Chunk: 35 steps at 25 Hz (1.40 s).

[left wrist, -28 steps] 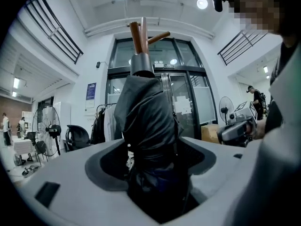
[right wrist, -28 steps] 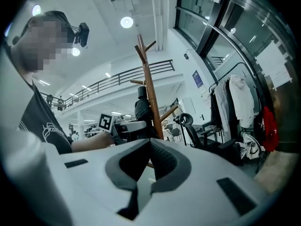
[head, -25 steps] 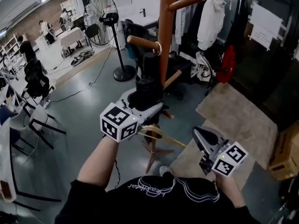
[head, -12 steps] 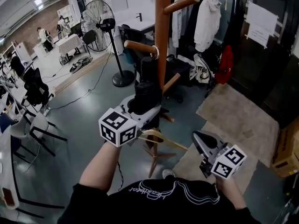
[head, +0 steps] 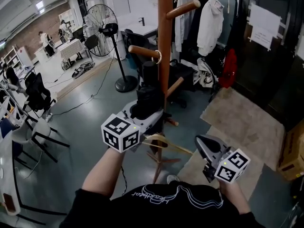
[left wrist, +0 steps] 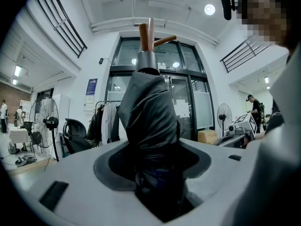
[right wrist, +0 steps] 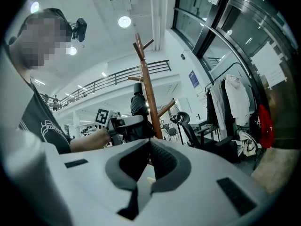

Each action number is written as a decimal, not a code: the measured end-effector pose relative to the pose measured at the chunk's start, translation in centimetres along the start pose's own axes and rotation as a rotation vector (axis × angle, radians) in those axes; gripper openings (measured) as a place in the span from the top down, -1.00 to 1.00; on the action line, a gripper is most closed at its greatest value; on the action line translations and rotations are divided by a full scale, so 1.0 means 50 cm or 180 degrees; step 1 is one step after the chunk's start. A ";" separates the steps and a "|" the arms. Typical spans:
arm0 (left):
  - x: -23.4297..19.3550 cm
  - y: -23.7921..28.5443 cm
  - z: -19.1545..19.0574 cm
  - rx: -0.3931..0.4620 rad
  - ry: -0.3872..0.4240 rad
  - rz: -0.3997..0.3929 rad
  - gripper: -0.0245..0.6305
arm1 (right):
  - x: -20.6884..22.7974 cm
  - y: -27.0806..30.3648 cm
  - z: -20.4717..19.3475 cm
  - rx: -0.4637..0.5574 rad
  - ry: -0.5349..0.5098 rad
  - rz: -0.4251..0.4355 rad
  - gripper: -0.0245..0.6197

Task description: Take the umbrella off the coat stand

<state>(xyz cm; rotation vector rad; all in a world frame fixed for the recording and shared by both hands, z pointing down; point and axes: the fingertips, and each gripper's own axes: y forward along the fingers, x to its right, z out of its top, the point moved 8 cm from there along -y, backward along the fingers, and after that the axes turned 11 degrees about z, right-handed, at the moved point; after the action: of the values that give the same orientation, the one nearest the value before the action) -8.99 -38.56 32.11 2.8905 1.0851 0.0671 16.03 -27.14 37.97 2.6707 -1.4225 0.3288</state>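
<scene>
A pedestal fan point(head: 102, 25) stands on the grey floor point(head: 85, 127) towards its far left side, well apart from where you work.

Your left forearm is bare. It reaches up and forward from your body, with the wrist straight and the left gripper point(head: 145, 115) pointing level at the stand. Its marker cube point(head: 120, 133) sits nearest you. The jaws have just been closing, and in the left gripper view the folded black fabric fills the whole space between them. They are clamped on the umbrella point(head: 148, 96).

The umbrella hangs upright, touching the left side of the coat stand point(head: 165, 42) at about mid height. It sits just under the lower left peg point(head: 142, 50). A pale loop point(head: 158, 57) circles that peg close to the pole, above the umbrella's top end. I cannot tell whether this loop carries the umbrella.

Your right hand is low and close to your body, to the right of the stand's foot. It is over the near edge of the brown rug point(head: 242, 122). The right gripper point(head: 203, 144) points level towards the stand and stays well apart from the umbrella. Its jaws are together with nothing between them.

A white jacket point(head: 209, 18) hangs on a rail behind the stand, at the floor's far right side.
</scene>
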 end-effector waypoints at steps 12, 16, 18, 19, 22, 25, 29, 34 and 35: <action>0.004 -0.036 0.035 0.0199 -0.0065 0.0048 0.21 | -0.019 -0.007 0.001 -0.0045 0.0009 0.0009 0.91; 0.005 -0.050 0.046 0.0248 -0.0111 0.0103 0.21 | -0.024 -0.006 0.007 -0.0058 0.0006 0.0051 0.91; 0.004 -0.058 0.050 0.0273 -0.0126 0.0136 0.21 | -0.028 -0.003 0.007 -0.0076 0.0007 0.0084 0.91; 0.003 -0.063 0.053 0.0287 -0.0127 0.0153 0.21 | -0.031 -0.001 0.008 -0.0082 0.0005 0.0101 0.91; -0.001 -0.080 0.063 0.0339 -0.0119 0.0197 0.21 | -0.038 0.004 0.012 -0.0087 -0.0020 0.0136 0.91; -0.004 -0.097 0.072 0.0391 -0.0116 0.0244 0.21 | -0.044 0.011 0.017 -0.0076 -0.0064 0.0170 0.91; 0.000 -0.121 0.074 0.0427 -0.0119 0.0300 0.21 | -0.053 0.019 0.021 -0.0060 -0.0090 0.0232 0.91; 0.017 -0.162 0.070 0.0424 -0.0157 0.0300 0.21 | -0.069 0.028 0.028 -0.0021 -0.0083 0.0317 0.91; 0.022 -0.174 0.067 0.0425 -0.0179 0.0293 0.21 | -0.075 0.030 0.029 -0.0008 -0.0082 0.0335 0.91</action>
<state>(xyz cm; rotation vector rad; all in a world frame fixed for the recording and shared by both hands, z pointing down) -13.65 -31.42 28.21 3.0394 0.9832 -0.0856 12.97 -25.24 35.64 2.6129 -1.5736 0.3020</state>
